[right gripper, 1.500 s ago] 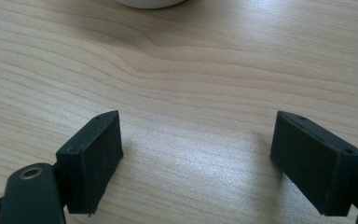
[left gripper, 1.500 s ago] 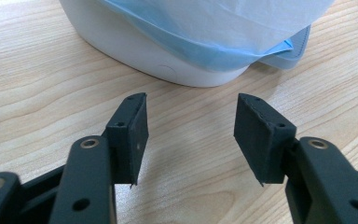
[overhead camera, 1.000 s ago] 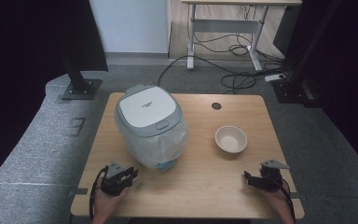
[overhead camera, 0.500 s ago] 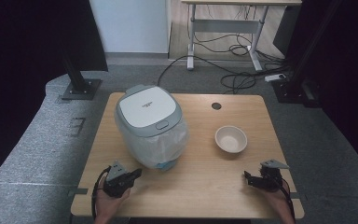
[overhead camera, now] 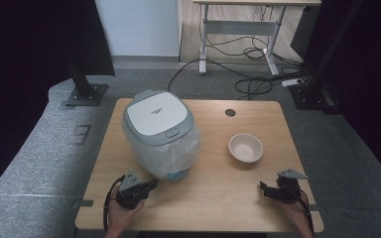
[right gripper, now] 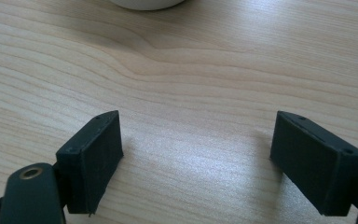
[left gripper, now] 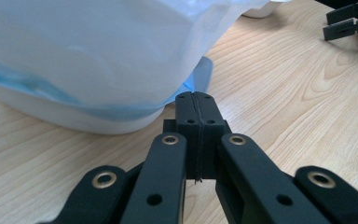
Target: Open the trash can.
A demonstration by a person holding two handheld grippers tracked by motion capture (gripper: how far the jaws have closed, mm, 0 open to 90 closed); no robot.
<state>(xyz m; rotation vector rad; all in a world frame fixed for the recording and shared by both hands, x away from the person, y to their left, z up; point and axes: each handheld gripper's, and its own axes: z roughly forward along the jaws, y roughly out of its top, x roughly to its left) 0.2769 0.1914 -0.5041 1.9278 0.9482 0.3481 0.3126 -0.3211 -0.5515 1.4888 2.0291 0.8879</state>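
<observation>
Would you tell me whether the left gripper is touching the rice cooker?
Apart: in the left gripper view, bare wood shows between the shut left gripper and the rice cooker.

I see a light wooden table (overhead camera: 213, 198) (a round cable hole (overhead camera: 230, 112) near its far edge). On it sit a plastic-wrapped white rice cooker (overhead camera: 159, 131) and, well apart, an empty cream bowl (overhead camera: 245, 148).

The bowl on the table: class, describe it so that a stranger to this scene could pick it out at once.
Start at the wooden table and find the big white rice cooker wrapped in clear plastic on its left half. The bowl sits alone to the cooker's right, beyond the right gripper. It is small, round, cream-coloured, open and empty, unlike the bulky lidded cooker.
</observation>
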